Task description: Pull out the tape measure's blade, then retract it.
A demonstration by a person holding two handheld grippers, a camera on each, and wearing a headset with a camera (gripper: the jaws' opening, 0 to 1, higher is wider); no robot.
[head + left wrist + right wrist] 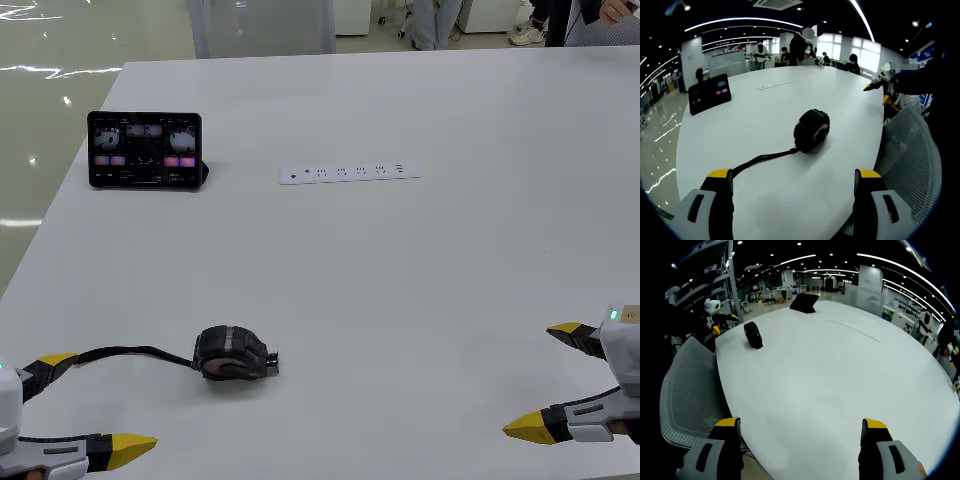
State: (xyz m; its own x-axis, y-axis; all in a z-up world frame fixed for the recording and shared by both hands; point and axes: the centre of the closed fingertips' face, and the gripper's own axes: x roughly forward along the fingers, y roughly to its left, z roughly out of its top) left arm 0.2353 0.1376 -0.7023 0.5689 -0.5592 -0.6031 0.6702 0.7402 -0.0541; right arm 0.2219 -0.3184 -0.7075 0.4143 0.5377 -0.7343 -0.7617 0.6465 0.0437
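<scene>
In the head view, a black tape measure [234, 353] sits on the white table [420, 270], near the front edge. Its black strap [125, 353] runs left toward the left gripper [95, 403], whose jaws are spread wide and hold nothing. The right gripper [545, 378] is well apart, with its jaws spread too. A tablet [145, 150] and a white power strip [350, 172] sit farther back. In the left gripper view, the tape measure lies just ahead of the jaws. In the right gripper view, it is far off to the left.
</scene>
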